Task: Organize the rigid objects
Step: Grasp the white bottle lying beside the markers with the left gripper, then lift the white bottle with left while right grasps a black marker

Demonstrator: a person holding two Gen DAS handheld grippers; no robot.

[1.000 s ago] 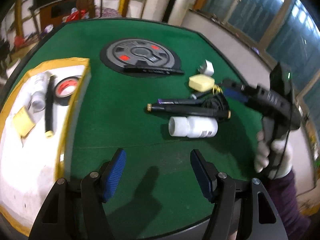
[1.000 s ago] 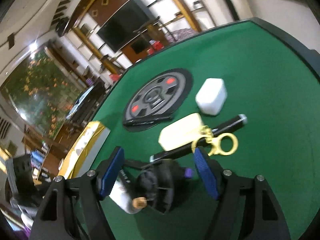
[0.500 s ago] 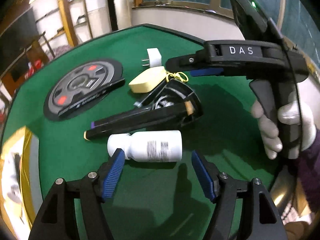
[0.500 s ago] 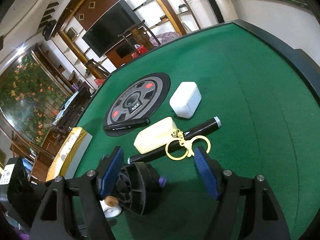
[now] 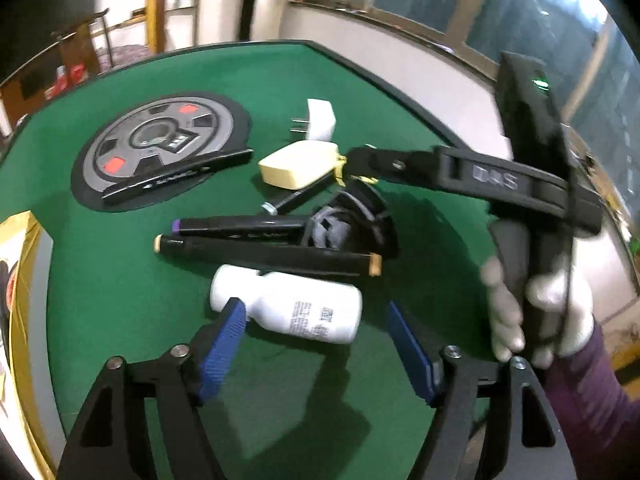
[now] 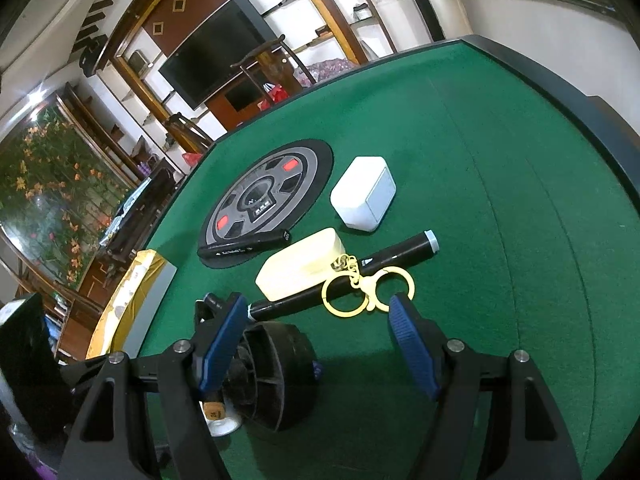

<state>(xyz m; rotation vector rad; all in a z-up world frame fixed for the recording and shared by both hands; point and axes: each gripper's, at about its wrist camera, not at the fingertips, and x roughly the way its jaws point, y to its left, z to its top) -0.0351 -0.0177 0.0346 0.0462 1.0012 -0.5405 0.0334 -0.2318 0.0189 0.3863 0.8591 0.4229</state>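
A white bottle (image 5: 296,312) lies on its side on the green table (image 5: 120,280), between the jaws of my left gripper (image 5: 316,336). Those jaws are opening. The left pad overlaps the bottle's neck and the right pad stands clear of its base. Behind the bottle lie two black markers (image 5: 264,254) against a black reel (image 5: 356,220). My right gripper (image 6: 316,320) is open above the table, with the reel (image 6: 272,368) beside its left pad and a gold keyring (image 6: 368,288) just ahead. The keyring hangs from a cream case (image 6: 300,268) resting on a third marker (image 6: 400,252).
A white charger plug (image 6: 364,194) sits beyond the case. A wheel-patterned mat (image 6: 268,200) carries a black stick (image 6: 244,246). A yellow-edged tray (image 5: 20,280) stands at the left. A gloved hand (image 5: 536,320) holds the right gripper's handle close on the right.
The left view has swung and closed in on the pile; the bottle now lies between its jaws, which stand wider. The right view tilted slightly, its jaws unchanged.
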